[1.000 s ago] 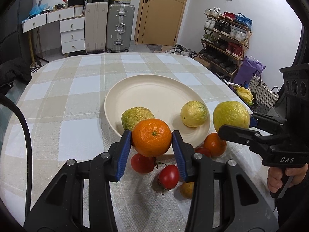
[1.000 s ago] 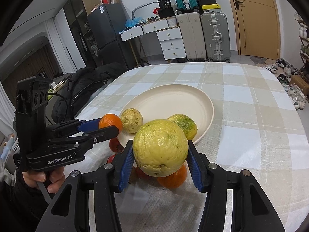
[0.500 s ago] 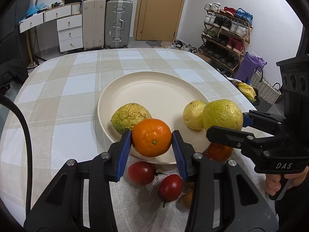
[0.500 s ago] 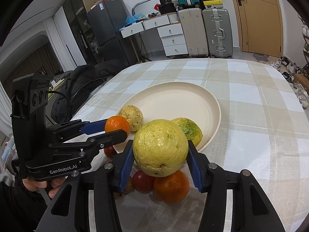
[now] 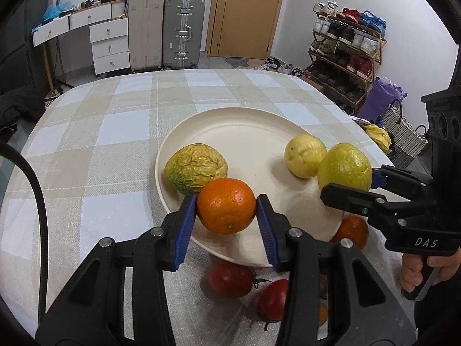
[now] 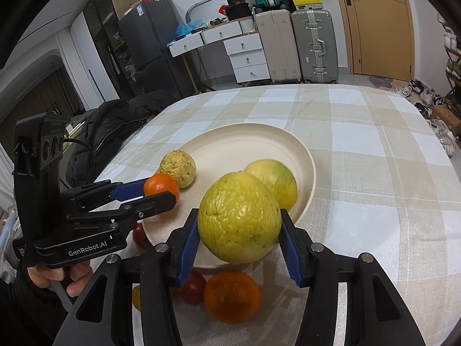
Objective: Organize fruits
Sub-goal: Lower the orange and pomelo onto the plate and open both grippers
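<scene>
The left gripper (image 5: 226, 206) is clamping an orange (image 5: 226, 205) over the plate (image 5: 245, 132)'s near rim. The right gripper (image 6: 239, 225) is squeezing a yellow-green fruit (image 6: 239, 214) above that edge. Only the left view is showing two tomatoes (image 5: 230, 279) clearly; only the right is showing the loose orange (image 6: 232, 296) whole.

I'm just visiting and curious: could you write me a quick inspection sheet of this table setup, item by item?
Surface: round table under a checked cloth.
Job's things: cream plate holding a wrinkled green-yellow fruit and a small yellow fruit; two tomatoes and a loose orange on the cloth.
Clutter: nothing seen.
Grippers: left gripper, jaws shut on an orange; right gripper, jaws shut on a big yellow-green fruit.
Cables: black cable at left.
Surroundings: suitcases, drawers, door, shoe rack.
</scene>
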